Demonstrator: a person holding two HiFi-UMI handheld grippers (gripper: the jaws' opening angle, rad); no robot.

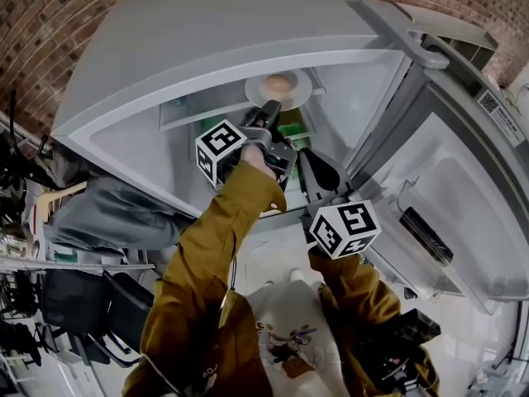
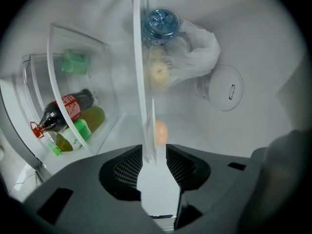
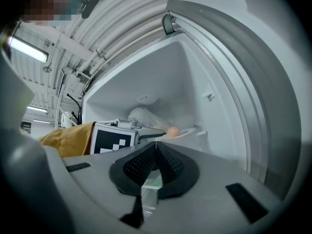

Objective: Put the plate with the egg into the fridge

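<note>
While plate rim stands between them, left gripper jaws apart, not pressing | egg at 12 o'clock of it | right gripper closed.

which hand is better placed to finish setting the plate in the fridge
Left. The left gripper is inside the fridge with the plate between its open jaws; the right gripper sits outside, shut and empty.

Plastic bag and blue-capped bottle filling fridge back behind plate, open room beside them
</note>
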